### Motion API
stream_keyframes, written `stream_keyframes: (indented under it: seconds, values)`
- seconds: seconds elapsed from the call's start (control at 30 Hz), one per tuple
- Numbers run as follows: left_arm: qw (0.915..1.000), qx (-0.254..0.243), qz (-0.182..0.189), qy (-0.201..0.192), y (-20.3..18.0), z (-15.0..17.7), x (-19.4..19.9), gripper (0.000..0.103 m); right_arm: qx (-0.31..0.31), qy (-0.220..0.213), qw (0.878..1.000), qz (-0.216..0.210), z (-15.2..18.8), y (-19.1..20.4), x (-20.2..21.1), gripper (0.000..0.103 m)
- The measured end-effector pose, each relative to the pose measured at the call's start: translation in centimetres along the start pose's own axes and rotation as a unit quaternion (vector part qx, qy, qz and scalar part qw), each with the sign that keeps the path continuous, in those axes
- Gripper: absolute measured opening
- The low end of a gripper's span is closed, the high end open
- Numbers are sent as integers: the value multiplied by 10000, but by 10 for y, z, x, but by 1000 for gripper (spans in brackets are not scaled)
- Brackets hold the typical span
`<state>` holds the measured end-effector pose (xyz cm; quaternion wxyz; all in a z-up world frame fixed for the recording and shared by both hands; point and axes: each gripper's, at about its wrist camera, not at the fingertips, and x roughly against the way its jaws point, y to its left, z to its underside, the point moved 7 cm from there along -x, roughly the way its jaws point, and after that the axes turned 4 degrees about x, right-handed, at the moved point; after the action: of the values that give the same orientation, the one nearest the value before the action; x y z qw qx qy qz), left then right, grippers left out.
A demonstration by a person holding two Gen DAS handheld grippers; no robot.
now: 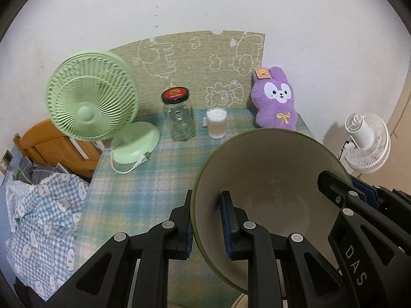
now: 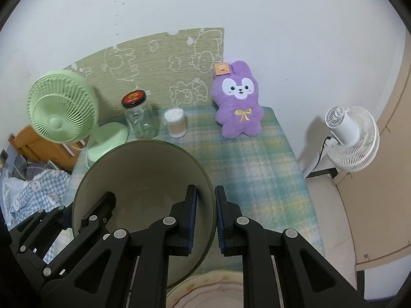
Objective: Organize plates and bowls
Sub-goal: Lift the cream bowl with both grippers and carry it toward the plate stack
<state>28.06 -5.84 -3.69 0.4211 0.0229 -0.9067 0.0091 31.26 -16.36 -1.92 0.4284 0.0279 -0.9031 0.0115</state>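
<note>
Bowl (image 1: 269, 179) clamped at opposite rim points: left gripper (image 1: 208, 228), right gripper (image 2: 205, 223). Raise evenly, keep bowl level, clear jar (image 1: 179, 118) above counter (image 1: 143, 179).

The bowl (image 1: 269, 179) is hiding the table (image 1: 143, 179) beneath it and covering the foot of the purple plush rabbit (image 1: 276, 97) at the table's far right corner. A plate (image 2: 205, 290) is showing only a patterned rim at the bottom edge of the right wrist view, the rest lying under the bowl and gripper frame. The green fan (image 1: 90, 97) is blurring along its upper rim.
</note>
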Motion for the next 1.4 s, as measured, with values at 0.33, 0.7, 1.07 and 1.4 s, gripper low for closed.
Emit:
stream_keyframes:
  seconds: [0.33,0.7,1.07,1.4]
  values:
    - [10000,-12,15,66,46,42,22,16,-79,40,10000,-15,46,47,25,17]
    - [9997,46,-8,240,86,97,26,16,-61,235,9997,-51,102,89,29,17]
    - [9983,105,-5,566,99,140,17,16,-35,566,9984,-34,149,105,18,17]
    - [9965,72,-107,822,108,167,8,17,23,887,9960,-51,176,113,5,17]
